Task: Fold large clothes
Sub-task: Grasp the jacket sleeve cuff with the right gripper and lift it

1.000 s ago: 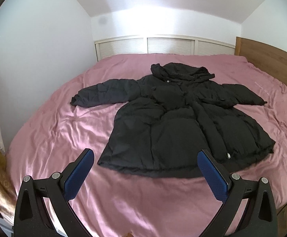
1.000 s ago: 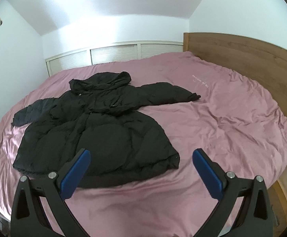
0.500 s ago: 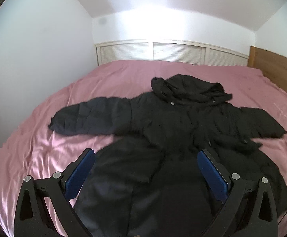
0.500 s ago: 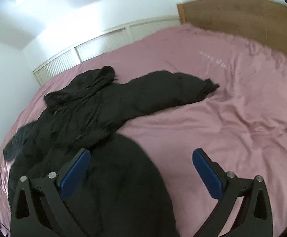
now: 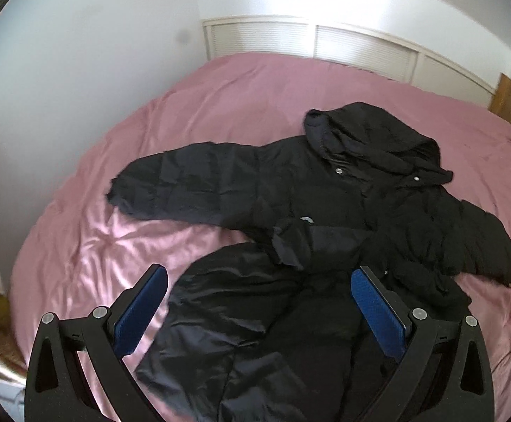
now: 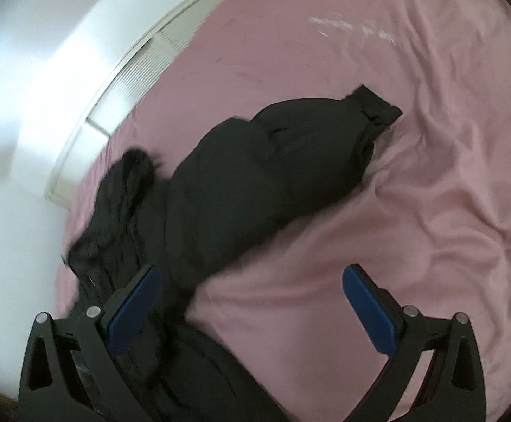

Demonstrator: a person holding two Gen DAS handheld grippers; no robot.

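Black puffer coat (image 5: 311,232) lies spread on the pink bed (image 5: 220,105); I see my left tool (image 5: 259,302) and right tool (image 6: 251,299) both gaping wide, holding nothing, above it.

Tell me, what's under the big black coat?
The black coat lies spread on a pink bedcover, which shows all around it. Anything directly beneath the coat is covered, so I cannot tell.

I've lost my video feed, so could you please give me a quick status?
Both jaws open, nothing held. Black coat spread on pink bed, unfolded. Left gripper over its body, right gripper near a sleeve. Nothing in the way.
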